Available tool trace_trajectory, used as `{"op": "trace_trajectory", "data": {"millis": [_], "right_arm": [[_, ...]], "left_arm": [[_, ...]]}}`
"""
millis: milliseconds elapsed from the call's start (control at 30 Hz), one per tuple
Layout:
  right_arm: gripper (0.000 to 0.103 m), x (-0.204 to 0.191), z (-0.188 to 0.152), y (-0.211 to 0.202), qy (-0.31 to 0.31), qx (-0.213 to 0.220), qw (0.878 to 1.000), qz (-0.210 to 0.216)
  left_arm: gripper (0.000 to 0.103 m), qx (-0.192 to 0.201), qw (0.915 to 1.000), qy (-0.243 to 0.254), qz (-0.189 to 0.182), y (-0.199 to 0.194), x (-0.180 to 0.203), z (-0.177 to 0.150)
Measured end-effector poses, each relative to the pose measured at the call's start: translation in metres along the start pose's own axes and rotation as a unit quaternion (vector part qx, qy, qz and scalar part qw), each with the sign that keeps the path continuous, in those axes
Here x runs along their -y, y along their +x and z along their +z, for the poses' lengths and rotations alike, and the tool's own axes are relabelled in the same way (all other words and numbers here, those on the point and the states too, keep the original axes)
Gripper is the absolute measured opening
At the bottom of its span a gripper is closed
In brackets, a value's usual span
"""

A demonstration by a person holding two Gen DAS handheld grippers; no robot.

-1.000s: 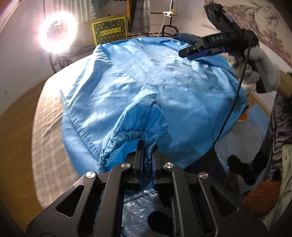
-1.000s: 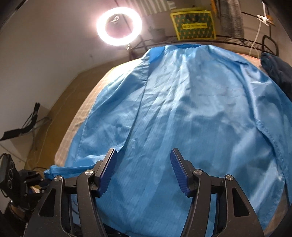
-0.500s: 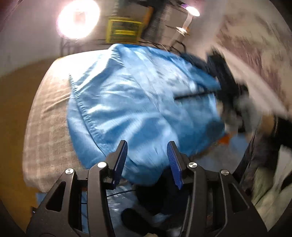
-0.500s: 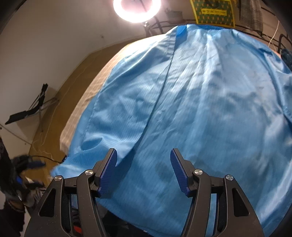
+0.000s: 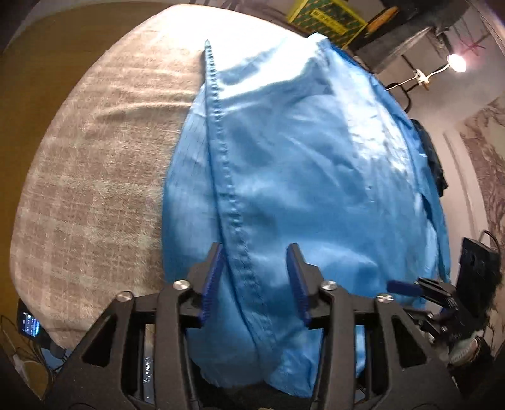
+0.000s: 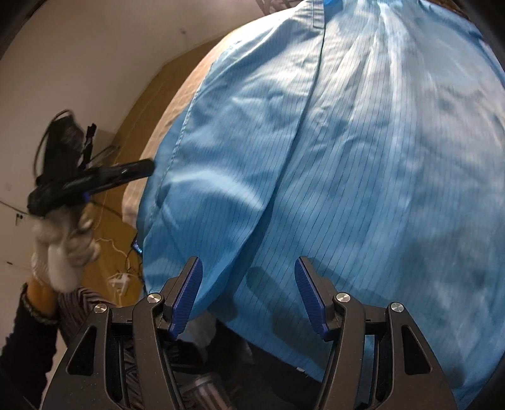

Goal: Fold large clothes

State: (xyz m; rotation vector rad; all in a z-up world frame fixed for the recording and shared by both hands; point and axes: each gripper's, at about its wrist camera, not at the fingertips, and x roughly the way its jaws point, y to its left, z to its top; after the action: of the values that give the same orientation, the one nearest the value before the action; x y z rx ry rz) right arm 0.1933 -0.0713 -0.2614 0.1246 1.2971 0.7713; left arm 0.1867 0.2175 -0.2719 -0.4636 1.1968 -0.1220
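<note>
A large blue pinstriped garment (image 5: 300, 164) lies spread over a bed with a beige plaid blanket (image 5: 94, 157). My left gripper (image 5: 255, 277) hovers at its near left part, straddling a puckered stitched seam (image 5: 221, 151). Its jaws are closing, but the pads do not press the cloth. From the right wrist view the left gripper (image 6: 94, 179) sits left of the garment, held in a white-gloved hand (image 6: 63, 249). My right gripper (image 6: 249, 293) stands open above the garment (image 6: 363, 157) near its front hem, nothing pinched. The right gripper (image 5: 407, 287) also shows at the lower right of the left wrist view.
A yellow-green box (image 5: 325, 15) and a lit lamp (image 5: 456, 61) stand beyond the bed's far end. A dark garment (image 5: 432, 157) lies past the blue one on the right. A small screen (image 5: 28, 325) and cables (image 6: 120, 277) lie on the floor at the left.
My left gripper let go of the gathered blue sleeve cuff, opened, rolled and swung left to the stitched seam. My right gripper sank toward the near hem, still open.
</note>
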Motion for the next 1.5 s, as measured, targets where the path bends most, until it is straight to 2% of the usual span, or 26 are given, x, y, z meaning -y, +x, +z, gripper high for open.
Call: {"op": "trace_trajectory", "data": {"millis": [33, 67, 100, 233, 300, 333, 500, 533, 567, 600, 633, 667, 700, 833, 867, 900, 933, 967, 1000, 1067, 1367, 1500], "right_arm": [[0.06, 0.0, 0.0, 0.001, 0.001, -0.002, 1.0, 0.002], [0.056, 0.001, -0.001, 0.003, 0.004, -0.006, 1.0, 0.008], [0.047, 0.001, -0.001, 0.005, 0.007, -0.01, 1.0, 0.012], [0.03, 0.001, 0.001, 0.016, 0.011, -0.024, 0.999, 0.023], [0.011, -0.001, 0.002, 0.02, 0.012, -0.029, 0.999, 0.03], [0.009, -0.001, 0.002, 0.022, 0.014, -0.032, 0.999, 0.036], [0.008, -0.012, 0.004, 0.025, 0.002, -0.026, 0.999, 0.032], [0.009, -0.013, 0.005, 0.024, 0.003, -0.027, 0.999, 0.026], [0.012, -0.013, 0.005, 0.022, 0.004, -0.027, 0.999, 0.023], [0.022, -0.013, 0.004, 0.018, 0.004, -0.026, 0.999, 0.023], [0.028, -0.013, 0.004, 0.015, 0.005, -0.021, 1.0, 0.02], [0.041, -0.012, 0.004, 0.012, 0.008, -0.015, 1.0, 0.014], [0.048, -0.01, 0.004, 0.009, 0.011, -0.011, 1.0, 0.008], [0.048, -0.002, 0.002, 0.008, 0.026, -0.018, 0.999, 0.017], [0.048, 0.001, 0.001, 0.009, 0.031, -0.02, 0.999, 0.022], [0.048, 0.004, -0.001, 0.011, 0.034, -0.023, 0.999, 0.028], [0.046, 0.004, -0.001, 0.012, 0.034, -0.022, 0.999, 0.03], [0.04, 0.003, -0.001, 0.013, 0.033, -0.023, 0.999, 0.032], [0.024, 0.002, 0.0, 0.016, 0.03, -0.028, 0.998, 0.04], [0.007, -0.001, 0.001, 0.023, 0.031, -0.037, 0.997, 0.059], [0.002, -0.033, 0.015, 0.033, 0.008, -0.019, 0.995, 0.093], [0.001, -0.037, 0.023, 0.033, 0.031, -0.012, 0.99, 0.137]], "left_arm": [[0.033, -0.003, 1.0, -0.002, 0.003, 0.002, -0.001, 0.0], [0.025, -0.005, 1.0, -0.004, 0.004, 0.005, -0.002, 0.0], [0.016, -0.007, 0.9999, -0.007, -0.002, 0.007, -0.003, 0.001], [0.006, -0.008, 1.0, -0.002, 0.001, 0.014, -0.001, 0.004], [0.002, -0.006, 1.0, -0.005, -0.003, 0.013, -0.003, 0.005], [0.001, -0.002, 1.0, -0.005, 0.003, 0.012, -0.004, 0.006], [0.003, 0.032, 0.9985, 0.01, 0.044, 0.0, -0.004, 0.005], [0.006, 0.029, 0.9986, 0.003, 0.044, 0.0, -0.007, 0.006], [0.02, 0.024, 0.999, -0.006, 0.039, 0.001, -0.012, 0.006], [0.03, 0.021, 0.9992, -0.016, 0.031, 0.003, -0.017, 0.007], [0.03, 0.018, 0.9993, -0.023, 0.024, 0.005, -0.02, 0.007], [0.03, 0.013, 0.9994, -0.028, 0.019, 0.008, -0.021, 0.008], [0.03, 0.01, 0.9994, -0.028, 0.017, 0.01, -0.021, 0.009], [0.03, -0.001, 0.9997, -0.024, 0.01, 0.019, -0.019, 0.012], [0.02, 0.0, 0.9997, -0.022, 0.011, 0.021, -0.017, 0.012], [0.005, -0.002, 0.9997, -0.022, 0.01, 0.022, -0.016, 0.013], [0.004, -0.004, 0.9997, -0.023, 0.005, 0.024, -0.015, 0.013], [0.002, 0.0, 0.9997, -0.021, 0.008, 0.024, -0.013, 0.014], [0.001, 0.002, 0.9998, -0.019, 0.011, 0.024, -0.011, 0.015], [0.0, 0.012, 0.9997, -0.018, 0.01, 0.018, -0.009, 0.017], [0.0, 0.063, 0.997, -0.026, 0.037, -0.009, -0.015, 0.034], [0.0, 0.081, 0.995, -0.019, 0.055, -0.017, -0.012, 0.037]]}}
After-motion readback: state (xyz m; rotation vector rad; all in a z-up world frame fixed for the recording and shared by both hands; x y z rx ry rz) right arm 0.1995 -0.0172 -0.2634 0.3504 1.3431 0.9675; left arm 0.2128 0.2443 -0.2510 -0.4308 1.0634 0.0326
